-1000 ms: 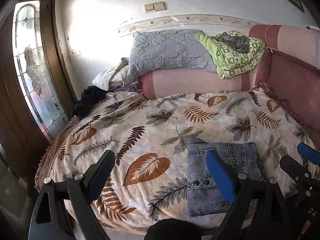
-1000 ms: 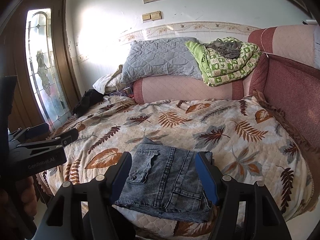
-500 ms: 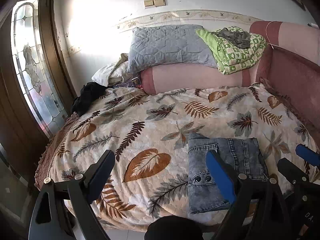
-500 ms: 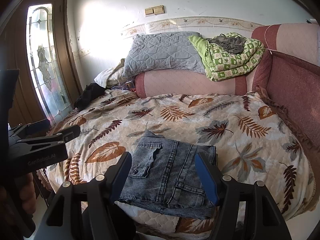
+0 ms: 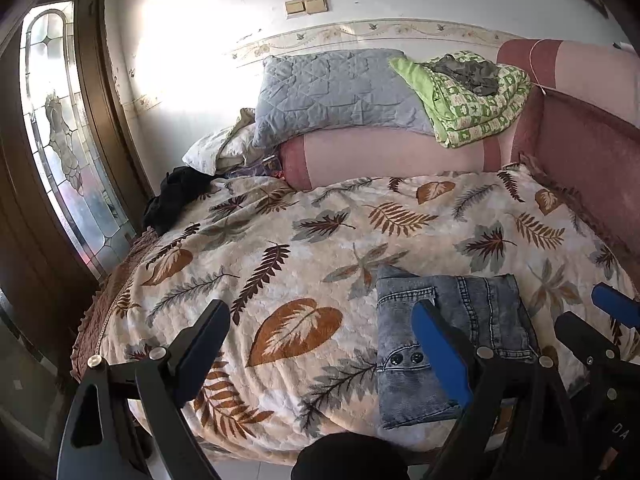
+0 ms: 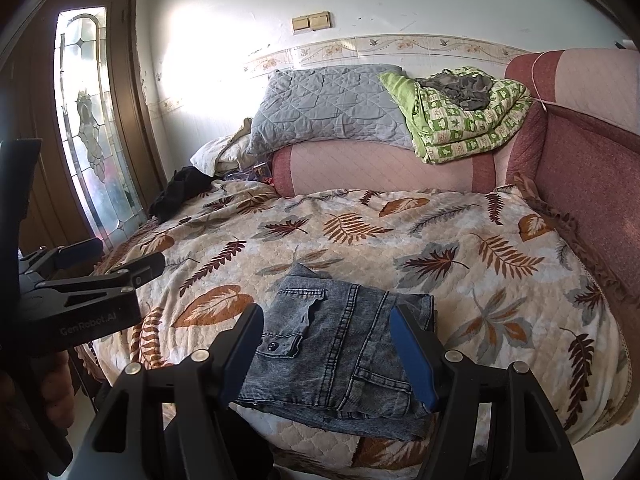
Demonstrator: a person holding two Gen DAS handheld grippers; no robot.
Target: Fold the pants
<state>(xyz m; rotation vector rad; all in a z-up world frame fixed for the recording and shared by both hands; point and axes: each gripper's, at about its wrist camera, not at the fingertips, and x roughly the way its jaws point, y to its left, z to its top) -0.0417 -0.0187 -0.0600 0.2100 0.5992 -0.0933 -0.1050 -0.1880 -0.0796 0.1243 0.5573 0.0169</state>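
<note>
Grey-blue denim pants (image 5: 472,300) lie folded into a compact rectangle near the front edge of a bed with a leaf-print cover (image 5: 304,240). My left gripper (image 5: 320,310) hovers off the bed's front edge, left of the pants, open and empty. In the right wrist view the pants (image 6: 344,344) show a buttoned pocket flap and seams. My right gripper (image 6: 326,314) hangs just in front of them, open, its blue pads apart from the cloth. Each gripper also shows in the other's view: right gripper (image 5: 592,312), left gripper (image 6: 128,252).
At the head of the bed a grey quilted pillow (image 5: 336,92) and a green folded quilt (image 5: 472,100) rest on a pink bolster (image 5: 392,152). A black garment (image 5: 176,192) lies at the far left corner. A glazed wooden door (image 5: 56,140) stands left, a padded pink headboard (image 5: 592,152) right.
Both views drifted very slightly early on. The folded pants lie as before and both grippers stay open and still.
</note>
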